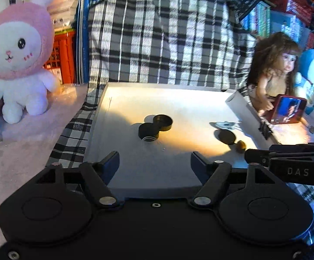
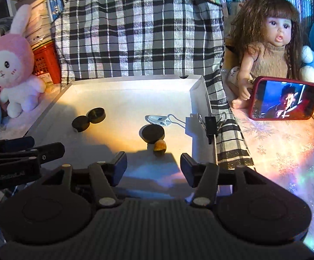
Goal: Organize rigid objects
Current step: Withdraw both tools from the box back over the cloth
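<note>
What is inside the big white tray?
Inside the shallow white cardboard tray lie two touching black round lids, another black round disc partly covering a small brown nut-like piece, and a white oval tag. Anything beneath the disc stays hidden.

Matt white paper tray, woven checked cloth behind, fluffy plush rabbit, glossy dark round lids.

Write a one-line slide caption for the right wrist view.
Right gripper with jaws open over a white tray holding dark round lids, with nothing between the jaws.
</note>
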`<action>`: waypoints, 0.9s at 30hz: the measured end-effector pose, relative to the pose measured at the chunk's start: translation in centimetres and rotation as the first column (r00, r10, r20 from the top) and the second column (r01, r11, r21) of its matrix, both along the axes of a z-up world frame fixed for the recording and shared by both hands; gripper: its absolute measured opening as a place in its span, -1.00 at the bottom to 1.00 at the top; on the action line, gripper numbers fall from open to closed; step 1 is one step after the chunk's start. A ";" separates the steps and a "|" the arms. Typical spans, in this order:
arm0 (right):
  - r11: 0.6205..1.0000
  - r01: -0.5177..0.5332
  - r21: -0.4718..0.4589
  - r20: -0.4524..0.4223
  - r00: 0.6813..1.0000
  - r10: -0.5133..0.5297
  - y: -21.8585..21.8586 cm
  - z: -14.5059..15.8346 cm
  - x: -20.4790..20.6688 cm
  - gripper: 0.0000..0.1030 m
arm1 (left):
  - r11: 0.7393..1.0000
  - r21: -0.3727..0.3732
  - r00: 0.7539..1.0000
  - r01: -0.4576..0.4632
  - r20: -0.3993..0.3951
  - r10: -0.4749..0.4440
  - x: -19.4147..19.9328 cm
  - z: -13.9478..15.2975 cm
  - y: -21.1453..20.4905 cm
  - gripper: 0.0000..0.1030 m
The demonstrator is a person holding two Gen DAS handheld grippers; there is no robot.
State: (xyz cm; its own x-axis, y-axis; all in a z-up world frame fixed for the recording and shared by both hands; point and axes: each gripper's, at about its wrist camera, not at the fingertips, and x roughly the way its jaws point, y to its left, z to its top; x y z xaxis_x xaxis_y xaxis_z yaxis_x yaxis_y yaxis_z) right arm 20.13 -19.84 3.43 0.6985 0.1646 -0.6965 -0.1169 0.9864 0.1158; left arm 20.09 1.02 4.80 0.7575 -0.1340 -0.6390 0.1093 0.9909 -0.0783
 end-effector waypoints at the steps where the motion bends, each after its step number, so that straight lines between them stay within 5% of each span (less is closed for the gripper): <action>1: 1.000 -0.005 -0.001 0.009 1.000 0.005 0.0 0.1 -0.5 0.40 | 1.000 -0.002 1.000 0.006 0.010 -0.006 -0.5 0.2 0.0 0.48; 27: 0.999 -0.054 -0.009 0.200 0.978 0.055 -1.5 0.7 -12.6 0.66 | 0.998 -0.016 0.991 0.057 0.119 -0.055 -12.7 -0.3 -0.2 0.53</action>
State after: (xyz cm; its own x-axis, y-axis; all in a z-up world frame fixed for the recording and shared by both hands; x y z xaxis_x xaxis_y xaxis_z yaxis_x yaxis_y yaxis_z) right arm 7.51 -21.30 4.11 0.8140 0.2040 -0.5439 -0.1908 0.9782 0.0814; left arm 7.38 0.79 4.50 0.8187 -0.1900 -0.5419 0.1743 0.9814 -0.0807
